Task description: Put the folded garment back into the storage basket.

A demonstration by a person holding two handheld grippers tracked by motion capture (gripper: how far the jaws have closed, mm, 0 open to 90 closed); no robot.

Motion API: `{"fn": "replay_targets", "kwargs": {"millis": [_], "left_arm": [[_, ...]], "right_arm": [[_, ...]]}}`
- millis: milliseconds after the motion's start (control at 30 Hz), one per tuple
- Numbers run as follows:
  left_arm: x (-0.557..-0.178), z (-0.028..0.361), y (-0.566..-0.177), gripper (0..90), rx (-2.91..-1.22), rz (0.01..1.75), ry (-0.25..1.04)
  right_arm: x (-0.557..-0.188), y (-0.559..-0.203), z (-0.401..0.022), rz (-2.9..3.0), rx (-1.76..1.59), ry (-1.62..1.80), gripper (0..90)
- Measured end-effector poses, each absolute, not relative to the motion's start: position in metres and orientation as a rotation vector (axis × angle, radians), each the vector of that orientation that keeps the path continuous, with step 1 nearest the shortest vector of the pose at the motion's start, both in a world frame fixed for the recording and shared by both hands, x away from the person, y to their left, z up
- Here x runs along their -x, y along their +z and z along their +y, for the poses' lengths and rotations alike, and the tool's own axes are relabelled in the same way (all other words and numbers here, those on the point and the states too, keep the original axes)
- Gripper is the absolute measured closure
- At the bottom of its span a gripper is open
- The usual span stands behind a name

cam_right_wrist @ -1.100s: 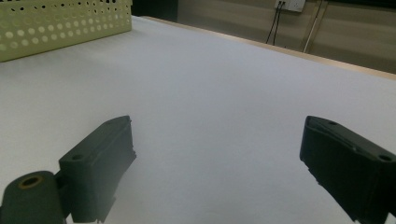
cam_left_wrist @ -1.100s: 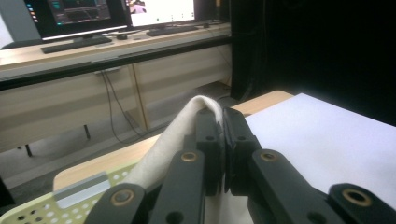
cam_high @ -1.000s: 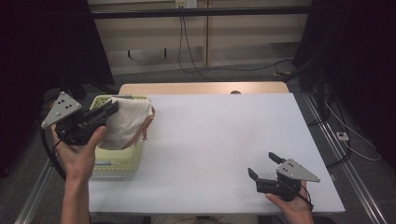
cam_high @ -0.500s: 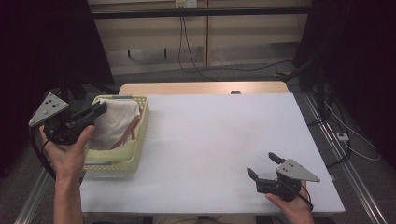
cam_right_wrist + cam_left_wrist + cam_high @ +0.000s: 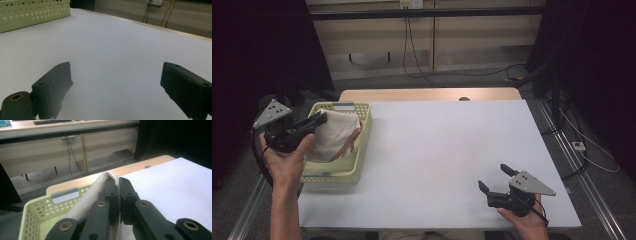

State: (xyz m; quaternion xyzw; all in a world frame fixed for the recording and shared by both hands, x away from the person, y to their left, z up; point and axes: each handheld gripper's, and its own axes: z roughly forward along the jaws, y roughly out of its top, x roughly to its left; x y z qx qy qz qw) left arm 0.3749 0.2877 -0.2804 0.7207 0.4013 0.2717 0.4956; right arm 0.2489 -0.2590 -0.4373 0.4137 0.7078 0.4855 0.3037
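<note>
A cream cloth (image 5: 334, 135) hangs into a pale yellow-green perforated basket (image 5: 362, 150) at the table's left edge. My left gripper (image 5: 321, 119) is shut on the cloth's upper fold and holds it over the basket. In the left gripper view the cloth (image 5: 87, 197) is pinched between the two black jaws of the left gripper (image 5: 118, 182), with the basket (image 5: 37, 215) below. My right gripper (image 5: 494, 179) rests low near the table's front right, open and holding nothing. The right gripper view has my right gripper (image 5: 116, 75) with its jaws wide apart over bare white tabletop.
The white table (image 5: 452, 150) stretches between the basket and the right gripper. A wooden strip (image 5: 427, 95) runs along its far edge. Cabinets and hanging cables stand behind the table. The basket's wall (image 5: 32, 12) appears far off in the right gripper view.
The left hand has drawn back to the left with the cloth, lowering it toward the basket, and the basket has shifted left. The right gripper has stayed in place.
</note>
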Motion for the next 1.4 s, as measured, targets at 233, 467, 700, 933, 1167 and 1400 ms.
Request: {"fn": "replay_targets", "kwargs": {"millis": [233,467,700,933,1167,1400], "left_arm": [[-0.384,0.299,-0.294,86.8,-1.749,1.021,0.636],[-0.391,0.299,-0.303,86.8,-1.758,1.048,0.626],[-0.394,0.295,-0.306,86.7,-1.792,1.060,0.638],[-0.404,0.294,-0.321,86.7,-1.820,1.081,0.624],[-0.412,0.294,-0.335,86.7,-1.839,1.098,0.595],[-0.419,0.295,-0.347,86.7,-1.828,1.089,0.526]], "right_arm": [[-0.249,-0.438,-0.259,1.878,-1.100,1.281,10.1],[-0.249,-0.438,-0.259,1.879,-1.101,1.280,10.2],[-0.250,-0.438,-0.258,1.882,-1.101,1.278,10.2],[-0.250,-0.438,-0.258,1.883,-1.102,1.275,10.2],[-0.250,-0.438,-0.258,1.884,-1.103,1.275,10.2],[-0.250,-0.438,-0.258,1.885,-1.103,1.274,10.1]]}}
